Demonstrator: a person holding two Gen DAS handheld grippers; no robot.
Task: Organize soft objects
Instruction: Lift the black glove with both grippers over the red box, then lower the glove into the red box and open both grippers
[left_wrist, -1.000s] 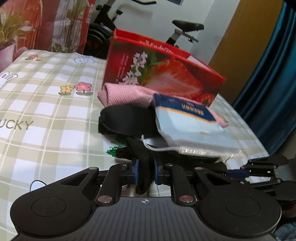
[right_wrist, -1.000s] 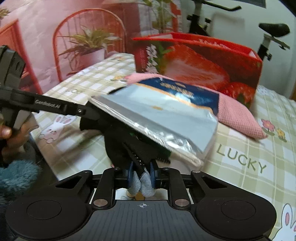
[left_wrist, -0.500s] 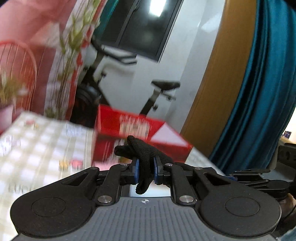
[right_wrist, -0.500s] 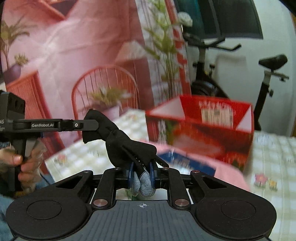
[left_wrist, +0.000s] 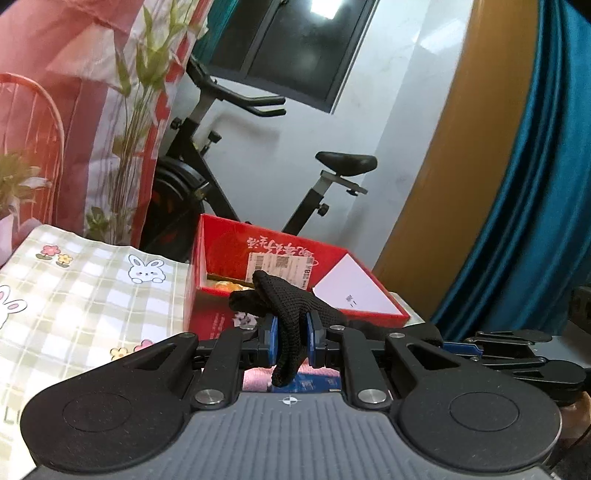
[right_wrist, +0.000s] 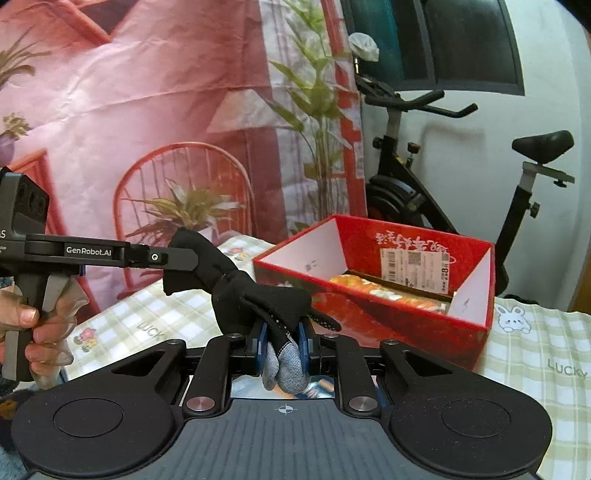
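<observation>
A black knit glove (left_wrist: 295, 306) (right_wrist: 258, 295) with grey fingertips hangs stretched in the air between both grippers. My left gripper (left_wrist: 291, 339) is shut on one end of it. My right gripper (right_wrist: 283, 343) is shut on the grey-tipped fingers. In the right wrist view the left gripper (right_wrist: 177, 256) comes in from the left, pinching the glove's far end. In the left wrist view the right gripper (left_wrist: 461, 347) shows at the right edge. Beyond the glove stands an open red box (left_wrist: 221, 258) (right_wrist: 369, 321).
The box stands on a table with a checked cloth (left_wrist: 74, 295) (right_wrist: 535, 350) and holds an orange patterned packet (right_wrist: 369, 290). A pink cloth (left_wrist: 255, 380) and a blue packet (left_wrist: 314, 382) lie below the fingers. An exercise bike (right_wrist: 406, 184) stands behind. A hand (right_wrist: 40, 332) grips the left handle.
Both grippers have risen with the black glove, lifting it clear of the packet and pink cloth. The views now look over the box's rim into its inside.
</observation>
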